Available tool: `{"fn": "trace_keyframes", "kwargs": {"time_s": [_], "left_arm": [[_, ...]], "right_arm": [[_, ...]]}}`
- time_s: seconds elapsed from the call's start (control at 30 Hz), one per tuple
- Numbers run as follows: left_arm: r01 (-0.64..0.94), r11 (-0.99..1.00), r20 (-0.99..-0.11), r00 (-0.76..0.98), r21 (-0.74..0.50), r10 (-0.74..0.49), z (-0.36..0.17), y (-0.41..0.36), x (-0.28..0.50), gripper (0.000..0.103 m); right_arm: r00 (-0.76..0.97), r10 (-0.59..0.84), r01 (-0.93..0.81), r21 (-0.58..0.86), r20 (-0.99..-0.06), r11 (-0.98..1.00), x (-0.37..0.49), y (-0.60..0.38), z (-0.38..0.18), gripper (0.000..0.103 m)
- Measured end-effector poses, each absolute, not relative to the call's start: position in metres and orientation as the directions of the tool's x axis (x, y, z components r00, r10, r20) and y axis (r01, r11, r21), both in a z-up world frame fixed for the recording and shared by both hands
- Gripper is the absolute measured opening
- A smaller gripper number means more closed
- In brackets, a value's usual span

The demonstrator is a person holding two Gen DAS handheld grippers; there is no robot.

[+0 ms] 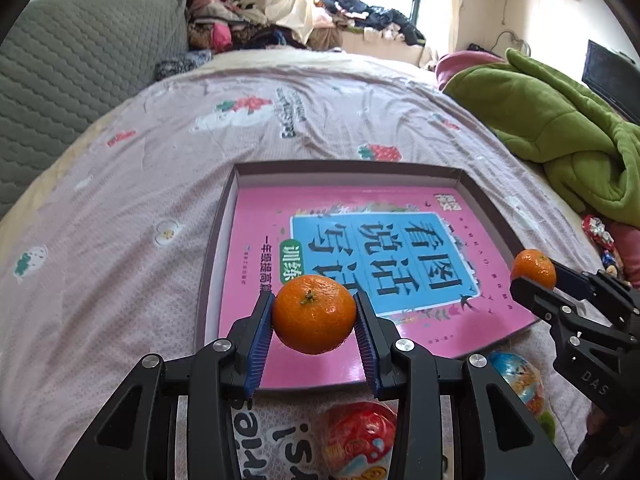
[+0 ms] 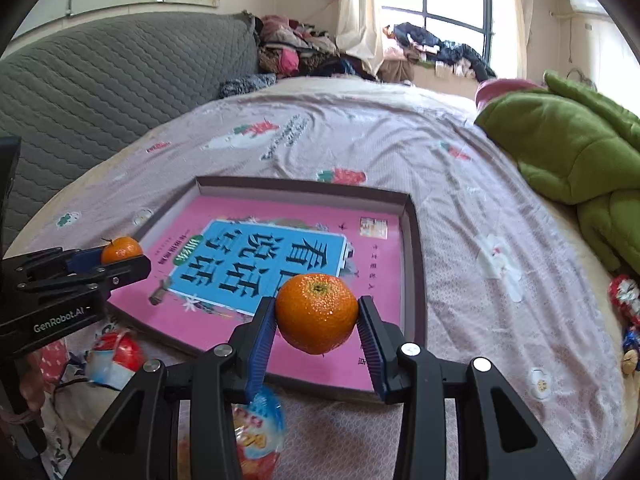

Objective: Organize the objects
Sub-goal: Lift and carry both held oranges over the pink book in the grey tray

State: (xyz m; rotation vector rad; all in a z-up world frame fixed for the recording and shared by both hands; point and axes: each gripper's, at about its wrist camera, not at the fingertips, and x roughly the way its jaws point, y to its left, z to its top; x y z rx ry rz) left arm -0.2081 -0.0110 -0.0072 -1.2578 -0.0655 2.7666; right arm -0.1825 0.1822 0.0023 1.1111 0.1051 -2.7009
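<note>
My left gripper [image 1: 314,316] is shut on a tangerine [image 1: 314,313], stem up, above the near edge of a shallow dark box [image 1: 344,167] that holds a pink book [image 1: 400,240]. In the right wrist view my right gripper [image 2: 317,316] is shut on a second tangerine [image 2: 317,318] over the same box [image 2: 416,240] and book [image 2: 368,264]. Each gripper shows in the other view: the right one [image 1: 536,276] at the right with its tangerine [image 1: 534,266], the left one [image 2: 120,258] at the left with its tangerine [image 2: 121,249].
The box lies on a bed with a pink printed sheet [image 1: 160,160]. Round wrapped snack packs [image 1: 360,440] [image 2: 116,354] lie near the box's front edge. A green quilt [image 1: 560,128] is heaped at the right, a grey headboard [image 1: 80,64] at the left, and clothes [image 1: 240,20] at the far end.
</note>
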Motion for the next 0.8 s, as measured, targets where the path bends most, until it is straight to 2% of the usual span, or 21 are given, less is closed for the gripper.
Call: {"fn": "trace_keyframes", "kwargs": {"time_s": [0.37, 0.8], "left_arm": [[-0.078, -0.995, -0.810, -0.580, -0.058, 0.093, -0.030, -0.007, -0.225, 0.040], [-0.058, -0.998, -0.841, -0.537, -0.038, 0.064, -0.041, -0.009, -0.230, 0.041]], "right_arm": [[-0.616, -0.178, 0.238, 0.034, -0.767, -0.971, -0.200, 0.176, -0.022, 0.042], [-0.585, -0.141, 0.200, 0.026, -0.798, -0.979, -0.203, 0.179, -0.032, 0.042]]}}
